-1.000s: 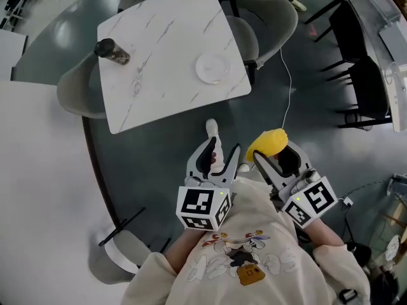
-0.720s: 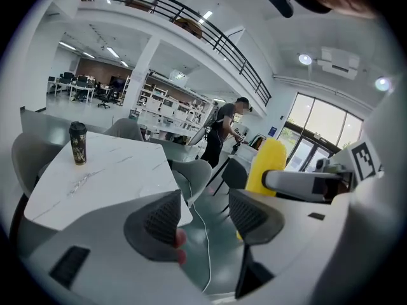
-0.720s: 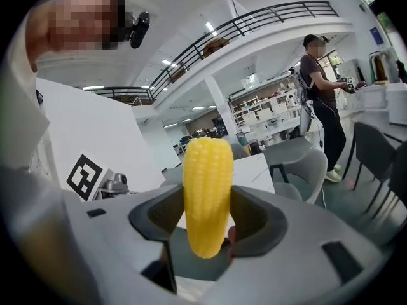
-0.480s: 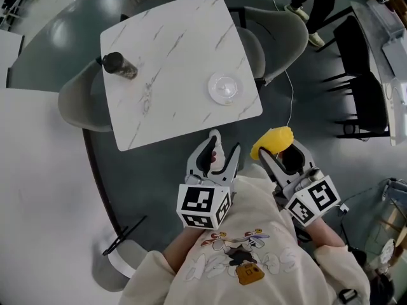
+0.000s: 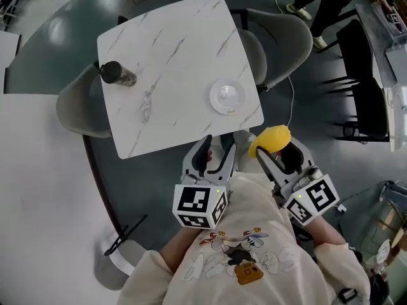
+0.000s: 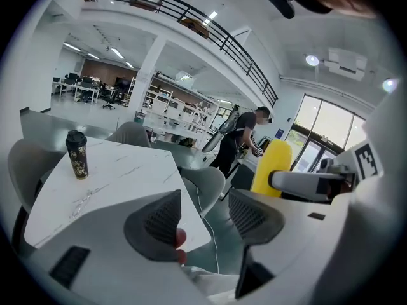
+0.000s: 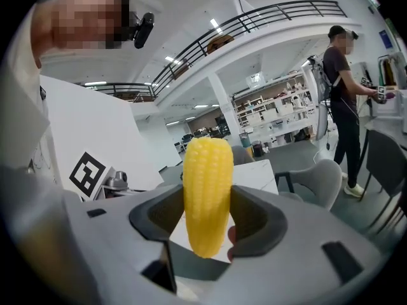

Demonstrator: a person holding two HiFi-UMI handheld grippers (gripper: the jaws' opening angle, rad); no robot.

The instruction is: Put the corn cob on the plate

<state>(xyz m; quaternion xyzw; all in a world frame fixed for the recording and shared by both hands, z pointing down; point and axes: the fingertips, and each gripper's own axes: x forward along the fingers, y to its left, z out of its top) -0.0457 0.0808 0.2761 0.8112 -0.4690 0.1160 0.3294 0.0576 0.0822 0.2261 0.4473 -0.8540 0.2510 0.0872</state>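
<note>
A yellow corn cob (image 7: 207, 192) stands upright between the jaws of my right gripper (image 7: 206, 221), which is shut on it. In the head view the corn cob (image 5: 270, 138) and right gripper (image 5: 272, 146) hover just off the near right corner of the white marble table (image 5: 172, 56). A small clear plate (image 5: 227, 97) lies on the table near that corner. My left gripper (image 5: 213, 152) is open with nothing in it, its tips at the table's near edge. The left gripper view shows the corn cob (image 6: 272, 167) to its right.
A dark lidded cup (image 5: 116, 73) stands at the table's left edge. Grey chairs (image 5: 280, 33) ring the table. Black chairs (image 5: 362, 75) stand at the right. A person (image 7: 343, 88) stands in the background. A large white surface (image 5: 38, 189) fills the left.
Both grippers and the view have drawn closer to the table. The left gripper's tips now reach its near edge. The corn stays held in the right gripper.
</note>
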